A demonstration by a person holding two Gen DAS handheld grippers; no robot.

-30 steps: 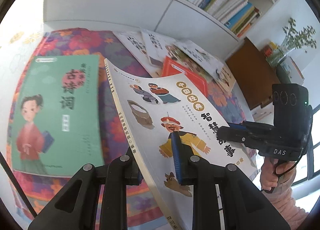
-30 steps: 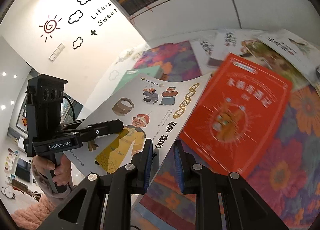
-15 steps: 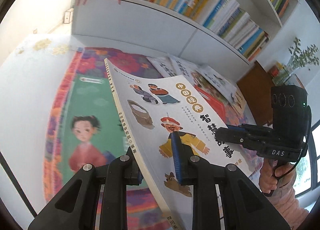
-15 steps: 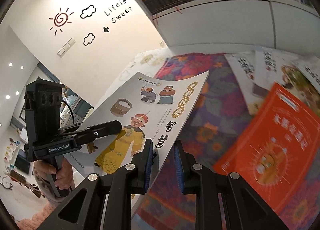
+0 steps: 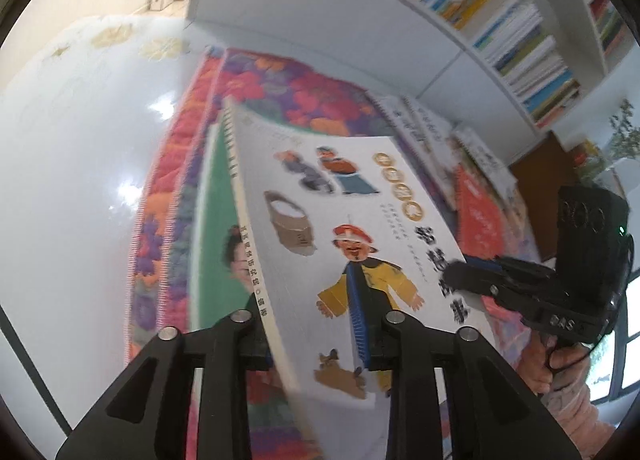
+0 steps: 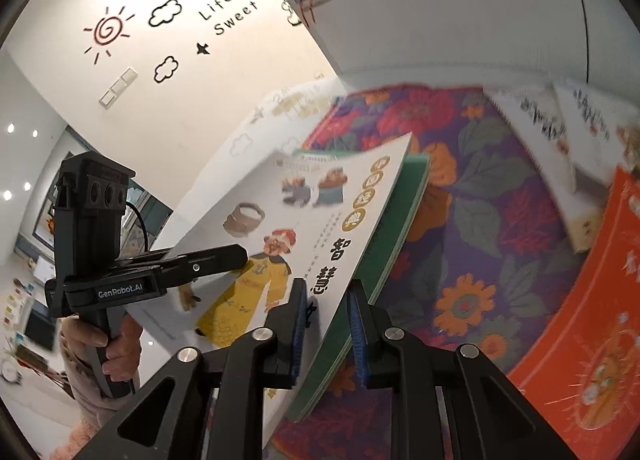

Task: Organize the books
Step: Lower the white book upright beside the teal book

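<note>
**White picture book held by both grippers above the green one**

Left gripper [image 5: 316, 324] straddles the spine edge of the white picture book [image 5: 352, 228]; its jaws have just been opening, with the book between them, and blur leaves it unclear whether the pads press on the cover. Right gripper [image 6: 326, 324] is clamped on the opposite long edge of that book, blue pads either side of the cover. A hand [image 6: 106, 340] grips the left tool's handle in the right wrist view, and a hand [image 5: 560, 360] in a pink sleeve grips the right tool in the left wrist view.

The white book sits tilted just over a green book [image 6: 404, 220], which lies flat on the flowered mat [image 6: 480, 180]; whether the two touch cannot be told. Further along the mat lie an orange book [image 6: 592, 320] and several white books [image 6: 540, 132], overlapping one another.

Behind the mat stands a white bookcase [image 5: 400, 20]. Its open compartments hold rows of upright and leaning books [image 5: 520, 48], spines outward, packed close.
</note>
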